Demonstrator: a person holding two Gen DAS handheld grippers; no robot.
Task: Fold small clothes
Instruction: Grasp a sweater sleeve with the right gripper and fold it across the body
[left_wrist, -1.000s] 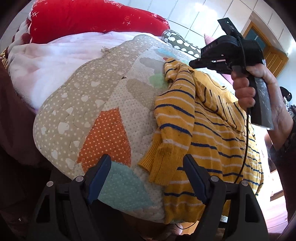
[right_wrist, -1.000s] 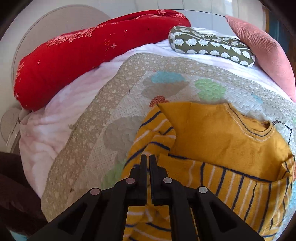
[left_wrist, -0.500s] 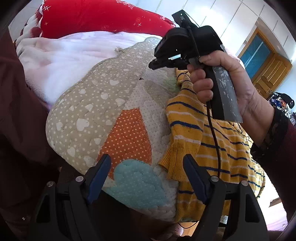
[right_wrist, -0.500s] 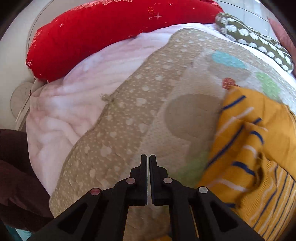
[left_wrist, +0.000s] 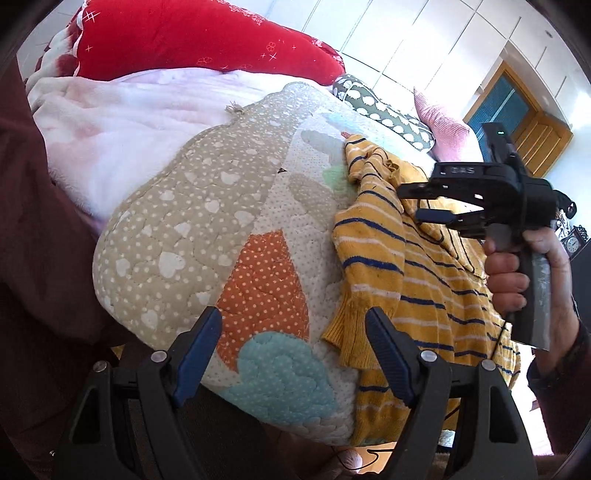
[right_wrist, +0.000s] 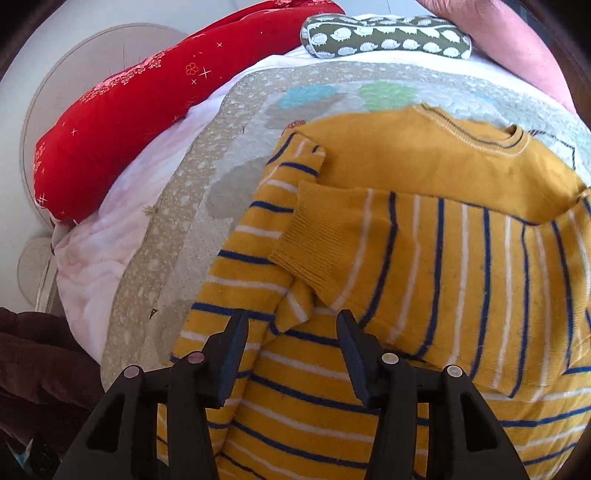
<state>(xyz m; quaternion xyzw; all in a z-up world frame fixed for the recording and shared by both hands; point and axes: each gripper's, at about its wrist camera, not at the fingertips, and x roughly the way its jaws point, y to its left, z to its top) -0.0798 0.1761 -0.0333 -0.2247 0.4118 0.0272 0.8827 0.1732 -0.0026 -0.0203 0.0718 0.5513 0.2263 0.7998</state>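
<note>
A small yellow sweater with blue and white stripes lies on a patchwork quilt on the bed. One sleeve is folded across its body. My left gripper is open and empty, at the quilt's near edge beside the sweater's cuff. My right gripper is open and empty, just above the sweater near the folded sleeve's cuff. It also shows in the left wrist view, held in a hand over the sweater.
A red bolster, a pale pink blanket, a green patterned pillow and a pink cushion lie at the head of the bed. A dark red cloth hangs at the left. A wooden door stands beyond.
My right gripper was shut; it has opened and swung back from the quilt's left side to above the sweater. The sleeve now lies folded across the body. The left gripper barely moved.
</note>
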